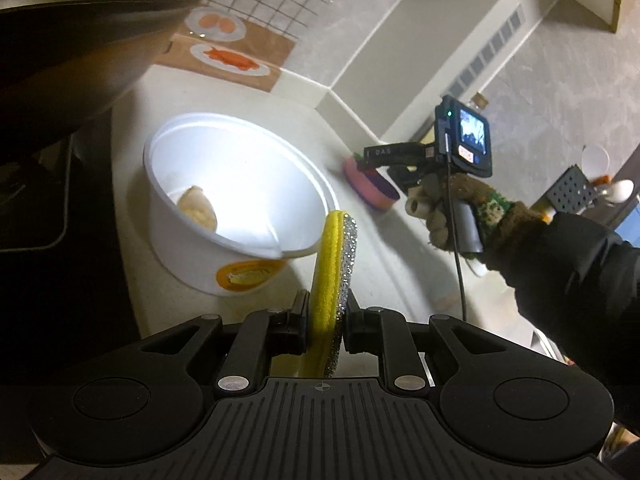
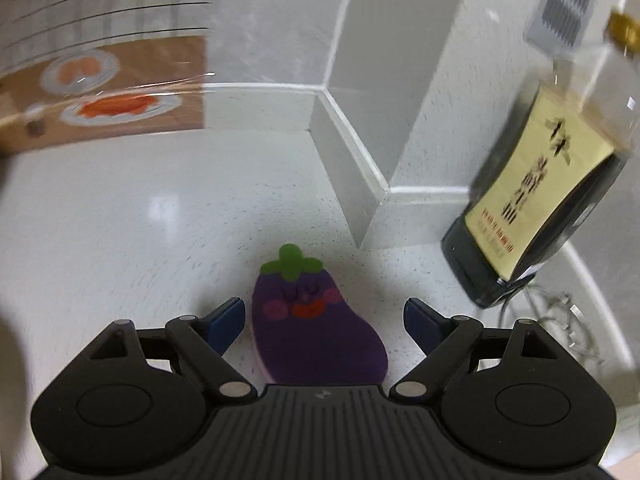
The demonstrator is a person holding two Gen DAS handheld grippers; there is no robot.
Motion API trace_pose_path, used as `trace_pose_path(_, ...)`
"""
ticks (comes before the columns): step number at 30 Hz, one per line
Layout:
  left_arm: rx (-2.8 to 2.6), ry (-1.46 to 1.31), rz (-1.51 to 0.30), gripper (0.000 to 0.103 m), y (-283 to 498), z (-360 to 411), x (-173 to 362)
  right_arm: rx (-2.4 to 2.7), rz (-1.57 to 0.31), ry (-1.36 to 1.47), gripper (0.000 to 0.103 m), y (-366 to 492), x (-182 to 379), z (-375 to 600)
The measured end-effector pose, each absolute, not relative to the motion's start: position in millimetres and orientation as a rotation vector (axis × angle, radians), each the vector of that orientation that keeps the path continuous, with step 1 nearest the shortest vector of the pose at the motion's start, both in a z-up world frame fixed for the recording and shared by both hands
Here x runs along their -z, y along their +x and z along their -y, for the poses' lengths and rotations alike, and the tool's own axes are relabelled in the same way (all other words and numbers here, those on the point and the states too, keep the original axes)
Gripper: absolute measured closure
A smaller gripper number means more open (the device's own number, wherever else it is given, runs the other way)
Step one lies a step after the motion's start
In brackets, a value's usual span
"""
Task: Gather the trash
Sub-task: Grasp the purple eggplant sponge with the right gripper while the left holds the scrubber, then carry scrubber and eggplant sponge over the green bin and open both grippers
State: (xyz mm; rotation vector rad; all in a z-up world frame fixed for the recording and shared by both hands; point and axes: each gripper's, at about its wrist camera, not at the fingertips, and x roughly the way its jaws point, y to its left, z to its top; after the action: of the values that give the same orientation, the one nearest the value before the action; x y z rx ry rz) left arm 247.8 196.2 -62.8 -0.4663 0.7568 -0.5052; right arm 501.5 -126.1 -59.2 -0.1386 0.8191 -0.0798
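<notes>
White counter (image 2: 120, 220): L gripper (image 1: 326, 320) clamps sponge (image 1: 328, 280); R gripper (image 2: 324, 320) wide, empty.

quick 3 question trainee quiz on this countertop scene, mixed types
1. True or false: the left tongs grip a yellow sponge.
2. What lies between the open right tongs? A) eggplant-shaped sponge B) spoon C) cup
3. Fill in: the white bowl holds a pale food ____.

Key: 1 true; 2 A; 3 scrap
</notes>
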Motion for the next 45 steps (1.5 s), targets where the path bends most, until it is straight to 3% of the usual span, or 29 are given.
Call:
trace_pose_path(5, 0.517, -0.479, -0.756, 0.083, 249, -204, 64, 0.093, -0.870, -0.118, 0.016, 509, 71, 127)
trace_pose_path(7, 0.527, -0.481, -0.760, 0.083, 250, -205, 65, 0.074, -0.887, -0.122, 0.029, 505, 72, 123)
trace_pose_path(13, 0.577, -0.476, -0.770, 0.083, 258, -198, 66, 0.028, -0.878, -0.103, 0.030, 471, 60, 111)
trace_pose_path(30, 0.641, -0.426, -0.754, 0.083, 259, -184, 61, -0.042, -0.805, 0.234, 0.030, 267, 39, 100)
trace_pose_path(45, 0.684, -0.199, -0.836, 0.083, 144, -89, 41, -0.047, -0.714, 0.322, 0.029, 74, 70, 135)
